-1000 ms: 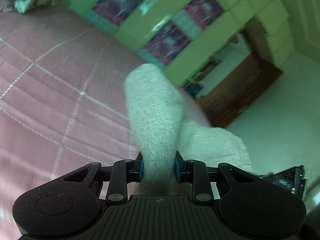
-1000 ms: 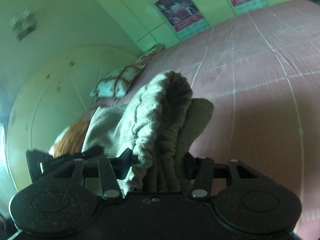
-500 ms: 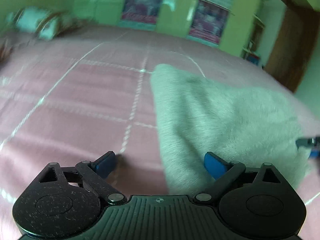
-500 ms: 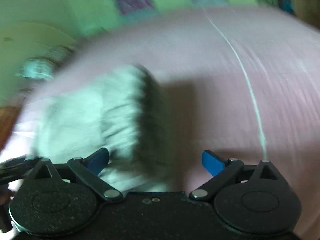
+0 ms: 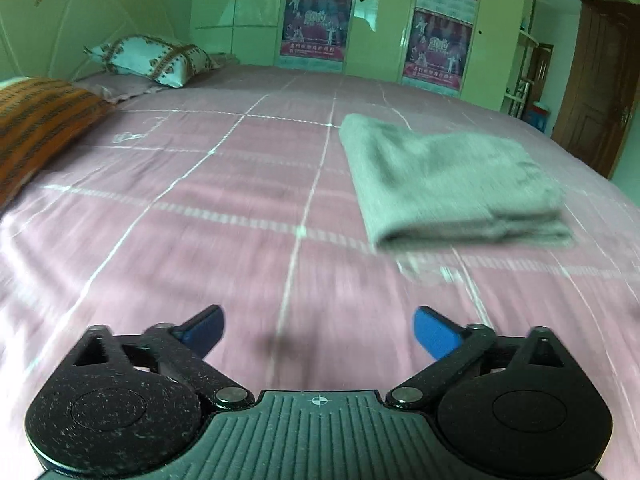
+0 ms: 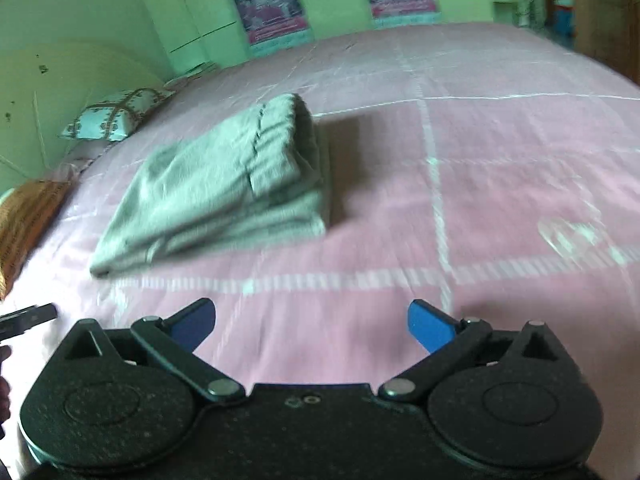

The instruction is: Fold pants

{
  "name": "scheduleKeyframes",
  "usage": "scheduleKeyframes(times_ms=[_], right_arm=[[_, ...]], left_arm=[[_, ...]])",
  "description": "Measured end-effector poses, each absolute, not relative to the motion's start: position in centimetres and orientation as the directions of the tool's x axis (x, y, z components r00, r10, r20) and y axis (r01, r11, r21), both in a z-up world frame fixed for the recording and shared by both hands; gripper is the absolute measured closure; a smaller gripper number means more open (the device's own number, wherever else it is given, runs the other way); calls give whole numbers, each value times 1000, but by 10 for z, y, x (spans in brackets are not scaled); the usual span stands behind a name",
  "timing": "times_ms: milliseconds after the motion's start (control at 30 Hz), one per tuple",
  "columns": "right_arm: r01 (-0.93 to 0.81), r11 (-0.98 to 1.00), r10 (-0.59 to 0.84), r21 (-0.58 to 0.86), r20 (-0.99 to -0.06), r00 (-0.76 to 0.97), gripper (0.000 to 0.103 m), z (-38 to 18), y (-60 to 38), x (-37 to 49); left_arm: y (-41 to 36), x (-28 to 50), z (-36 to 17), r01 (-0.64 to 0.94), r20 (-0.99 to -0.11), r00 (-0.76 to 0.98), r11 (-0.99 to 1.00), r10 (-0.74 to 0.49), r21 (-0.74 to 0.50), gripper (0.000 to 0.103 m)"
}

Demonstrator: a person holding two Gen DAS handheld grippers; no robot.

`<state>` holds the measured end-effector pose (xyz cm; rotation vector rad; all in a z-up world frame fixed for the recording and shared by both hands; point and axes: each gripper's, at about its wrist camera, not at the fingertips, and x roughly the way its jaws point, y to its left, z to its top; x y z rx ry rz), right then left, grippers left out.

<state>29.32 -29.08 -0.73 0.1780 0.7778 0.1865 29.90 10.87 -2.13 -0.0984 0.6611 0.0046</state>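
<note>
The grey pants (image 5: 452,184) lie folded into a thick stack on the pink quilted bed (image 5: 200,200), right of centre in the left wrist view. My left gripper (image 5: 318,316) hangs above bare quilt, short of the stack and to its left; its jaws are opening with nothing between them. In the right wrist view the pants (image 6: 224,184) lie left of centre, the elastic waistband on top at the far end. My right gripper (image 6: 311,306) is open and holds nothing, back from the stack over the bed (image 6: 500,160).
A patterned pillow (image 5: 152,60) and an orange striped cushion (image 5: 40,120) lie at the bed's head on the left. Green wardrobes with posters (image 5: 380,20) stand behind the bed, and a brown door (image 5: 592,92) is at the far right. A dark object (image 6: 28,318) pokes in at the right wrist view's left edge.
Both grippers let go of the pants, opened wide and drew back. The pants, held up a second ago, now rest folded on the bed.
</note>
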Motion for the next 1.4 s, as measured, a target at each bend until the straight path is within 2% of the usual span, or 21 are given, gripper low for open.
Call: scheduleKeyframes(times_ms=[100, 167, 233, 300, 333, 400, 700, 867, 967, 1400], right_arm=[[-132, 978, 202, 159, -599, 775, 13, -1, -283, 233], [-166, 984, 178, 69, -506, 844, 9, 9, -273, 191], [-190, 981, 184, 35, -459, 869, 6, 15, -268, 157], [-232, 970, 234, 69, -513, 826, 6, 16, -265, 141], [-257, 961, 268, 104, -578, 770, 6, 12, -263, 140], [-298, 943, 324, 148, -611, 722, 14, 7, -260, 130], [-267, 960, 277, 88, -445, 851, 14, 41, -257, 65], [-254, 962, 272, 97, -366, 890, 18, 62, -252, 51], [-265, 963, 269, 56, -329, 905, 19, 74, -245, 43], [-263, 964, 267, 48, -221, 938, 18, 113, -241, 4]], left_arm=[[104, 248, -20, -42, -621, 783, 992, -39, -115, 0], [100, 222, -16, -42, -617, 786, 989, -54, -140, 0], [94, 197, -12, -44, -603, 796, 990, -47, -135, 0], [86, 175, -10, -16, -579, 813, 992, -58, -122, 0], [81, 163, -9, 2, -560, 826, 994, -66, -114, 0], [71, 143, -7, -18, -544, 838, 994, -46, -111, 0], [33, 73, 37, 18, -381, 924, 998, -37, -53, 0], [16, 64, 63, 27, -366, 930, 999, -35, -26, 0], [5, 55, 80, 24, -323, 946, 1000, -23, 2, 0], [5, 20, 121, 19, -230, 973, 998, -31, -54, 0]])
